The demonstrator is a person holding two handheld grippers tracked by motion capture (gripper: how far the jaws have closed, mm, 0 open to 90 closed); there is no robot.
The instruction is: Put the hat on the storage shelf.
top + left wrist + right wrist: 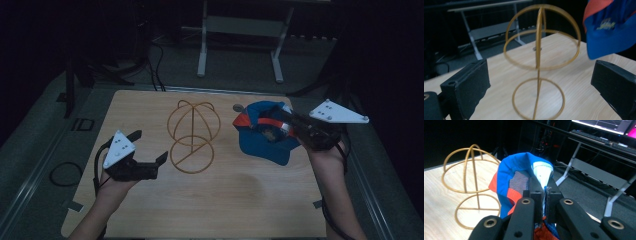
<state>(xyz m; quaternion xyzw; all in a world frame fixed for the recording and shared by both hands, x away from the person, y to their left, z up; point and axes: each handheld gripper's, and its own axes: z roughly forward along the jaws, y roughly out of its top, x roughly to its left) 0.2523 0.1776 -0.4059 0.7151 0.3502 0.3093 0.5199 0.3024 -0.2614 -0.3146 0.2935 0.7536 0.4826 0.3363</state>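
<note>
A gold wire hat stand rises from the middle of the wooden table; it has a round base ring and a domed cage on top. To its right a blue cap with orange trim is held up off the table. My right gripper is shut on the cap's fabric, its jaws pinching a fold near the white lining. My left gripper hovers left of the stand, open and empty, with its jaws wide apart on either side of the stand's base. The cap's blue brim hangs at upper right there.
A small dark round object lies on the table behind the cap. Beyond the far edge stands a white metal frame on the floor. Cables lie on the floor at left. The room is dim.
</note>
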